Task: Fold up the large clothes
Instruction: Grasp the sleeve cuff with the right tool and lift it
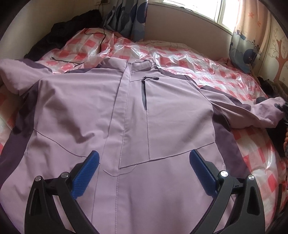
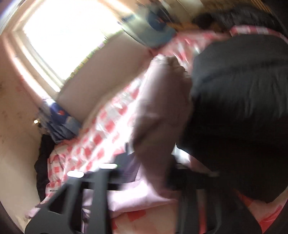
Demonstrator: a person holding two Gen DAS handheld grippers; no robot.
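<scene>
Bed [image 1: 252, 144] bears plastic sheet [image 1: 180, 57], lilac jacket [image 1: 90, 108].

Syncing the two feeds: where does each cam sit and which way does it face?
Left wrist: above the hem of the lilac jacket, looking along it toward the window; open left gripper in the foreground.
Right wrist: blurred and tilted, by a lilac sleeve; the right gripper's black frame shows, its state unclear.
Shared: the jacket, the checked bedding, the window.
</scene>
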